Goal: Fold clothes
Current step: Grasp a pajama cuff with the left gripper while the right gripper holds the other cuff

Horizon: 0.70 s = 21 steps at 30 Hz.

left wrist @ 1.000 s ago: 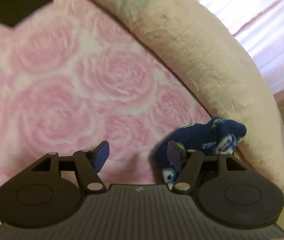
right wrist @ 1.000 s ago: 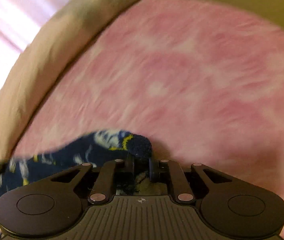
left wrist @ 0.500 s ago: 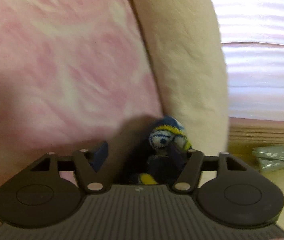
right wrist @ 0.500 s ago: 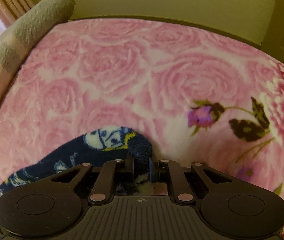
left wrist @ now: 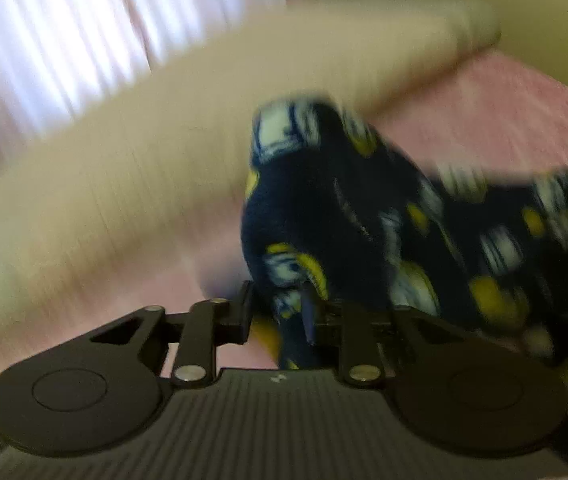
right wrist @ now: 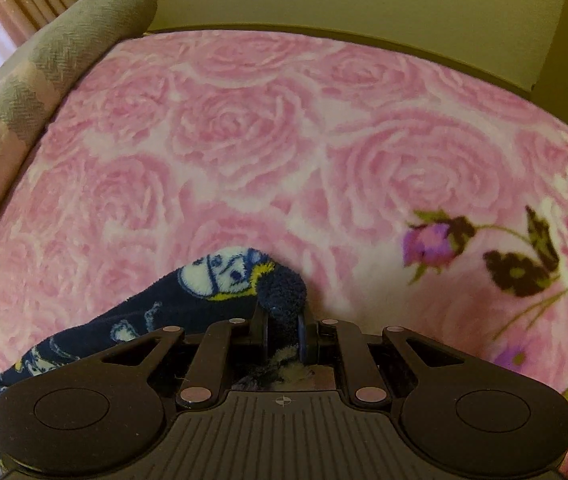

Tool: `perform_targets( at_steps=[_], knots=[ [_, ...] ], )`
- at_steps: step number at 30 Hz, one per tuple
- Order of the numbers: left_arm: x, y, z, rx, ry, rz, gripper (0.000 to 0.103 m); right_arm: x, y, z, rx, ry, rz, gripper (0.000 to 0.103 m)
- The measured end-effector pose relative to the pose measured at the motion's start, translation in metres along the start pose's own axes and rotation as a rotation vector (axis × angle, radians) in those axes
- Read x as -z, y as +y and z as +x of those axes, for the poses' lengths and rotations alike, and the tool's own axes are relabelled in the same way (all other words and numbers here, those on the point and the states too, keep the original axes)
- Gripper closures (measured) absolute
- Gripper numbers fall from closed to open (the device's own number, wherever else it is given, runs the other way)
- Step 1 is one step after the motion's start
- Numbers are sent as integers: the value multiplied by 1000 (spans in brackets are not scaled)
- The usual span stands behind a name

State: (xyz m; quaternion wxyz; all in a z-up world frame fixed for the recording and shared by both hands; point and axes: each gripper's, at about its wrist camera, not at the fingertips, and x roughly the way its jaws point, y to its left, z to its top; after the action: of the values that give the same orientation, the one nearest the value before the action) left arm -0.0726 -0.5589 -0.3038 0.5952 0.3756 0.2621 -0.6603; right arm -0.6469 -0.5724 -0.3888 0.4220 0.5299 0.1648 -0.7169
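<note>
Between the fingers of the left gripper [left wrist: 278, 312], a fold of the navy printed garment [left wrist: 335, 208], jaws closing on it. In that blurred view: far left of the claw, white curtain [left wrist: 56, 28]; ahead and leftward, a beige bolster [left wrist: 132, 184] running up to the right; straight ahead of the tips, navy fleece bunched upward, then trailing off to the right across the pink blanket [left wrist: 495, 120].

Between the fingers of the right gripper [right wrist: 283, 332], jaws narrow and pinching a fuzzy navy corner of the same garment [right wrist: 220, 280]. Left of the claw, long axis of the cloth slanting down toward the lower-left edge, lying on the rose-patterned blanket [right wrist: 244, 128]. Far upper left, a grey-and-cream bolster [right wrist: 56, 56]. Right of the claw, a purple printed bud [right wrist: 429, 246] with dark leaves.
</note>
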Motion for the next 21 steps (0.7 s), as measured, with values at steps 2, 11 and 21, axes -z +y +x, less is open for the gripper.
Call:
perform_targets(
  at_steps=[2, 11, 21],
  knots=[
    [28, 26, 16, 147, 115, -260, 81, 1, -1, 1, -3, -1, 6, 92],
    [48, 137, 67, 213, -109, -1093, 35, 1, -3, 4, -10, 9, -21, 92],
    [-5, 152, -2, 138, -545, -853, 97, -6, 0, 4, 6, 38, -22, 92]
  ],
)
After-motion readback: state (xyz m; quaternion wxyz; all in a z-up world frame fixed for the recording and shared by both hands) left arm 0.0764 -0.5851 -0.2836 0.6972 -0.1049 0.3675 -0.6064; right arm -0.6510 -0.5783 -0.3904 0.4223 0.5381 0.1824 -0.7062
